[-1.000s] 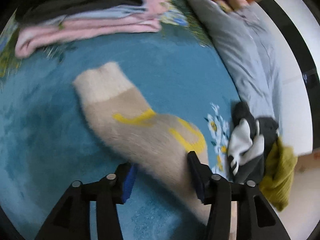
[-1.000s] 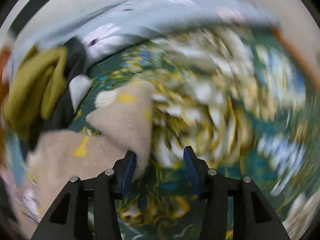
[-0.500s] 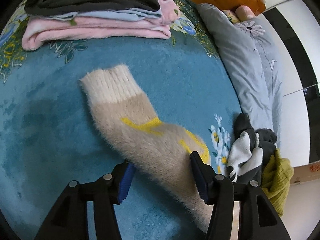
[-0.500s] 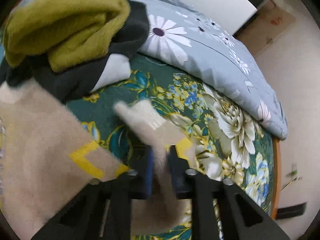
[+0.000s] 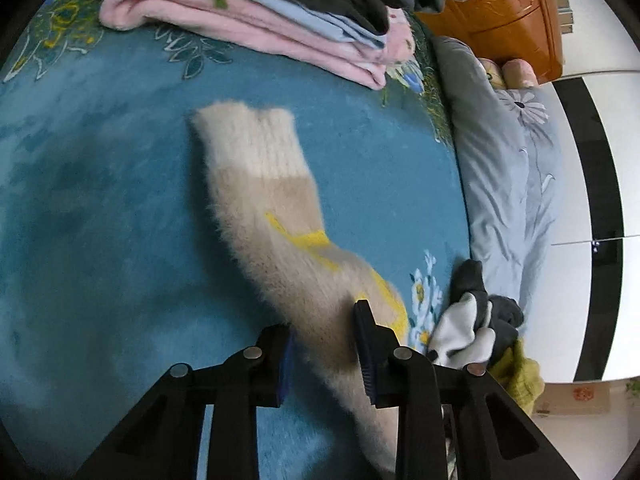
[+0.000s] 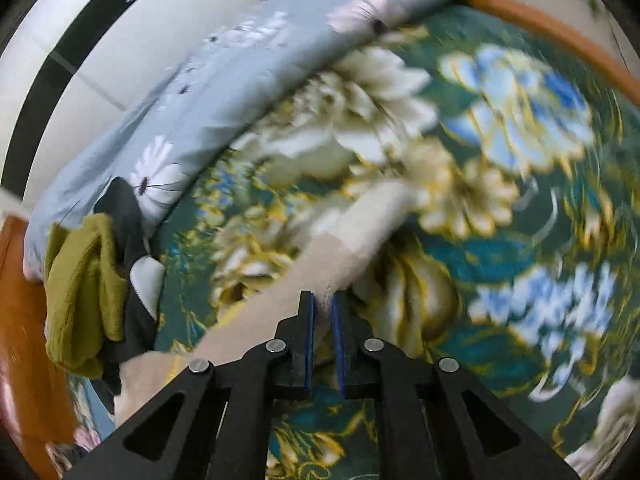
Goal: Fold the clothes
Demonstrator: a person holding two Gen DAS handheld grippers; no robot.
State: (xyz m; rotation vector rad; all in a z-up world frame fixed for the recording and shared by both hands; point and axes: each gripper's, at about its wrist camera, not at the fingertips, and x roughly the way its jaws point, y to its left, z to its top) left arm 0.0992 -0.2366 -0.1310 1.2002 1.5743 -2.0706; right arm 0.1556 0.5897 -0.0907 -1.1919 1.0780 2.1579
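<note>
Two sleeves of one fuzzy beige sweater (image 5: 280, 216) are what this moment turns on, one in each view.

From the left wrist, one sleeve lies flat on the blue bedspread (image 5: 100, 200), its long axis running from the pale ribbed cuff (image 5: 252, 140) at the far end, down and to the right, straight into the left gripper (image 5: 324, 344). The jaws there are parted about the width of the sleeve and stand on either side of it; the fabric passes between them, but I cannot tell whether they are pinching it (the pads look close against the fluff rather than squeezed in). A stack of folded clothes (image 5: 248, 24) sits well beyond the cuff, and a loose heap of dark, white and olive garments (image 5: 476, 328) lies off to the right.

From the right wrist, much blurred, the right gripper (image 6: 324, 312) has its jaws nearly together on a thin fold of the other sleeve (image 6: 352, 240), which stretches away from the fingertips up and to the right, over the flowered part of the bedspread. The olive and dark heap (image 6: 84, 280) is well to the left.

My judgement: this held sleeve is the nearer one to move, and folding it means carrying it leftward, across toward the sweater's body.
</note>
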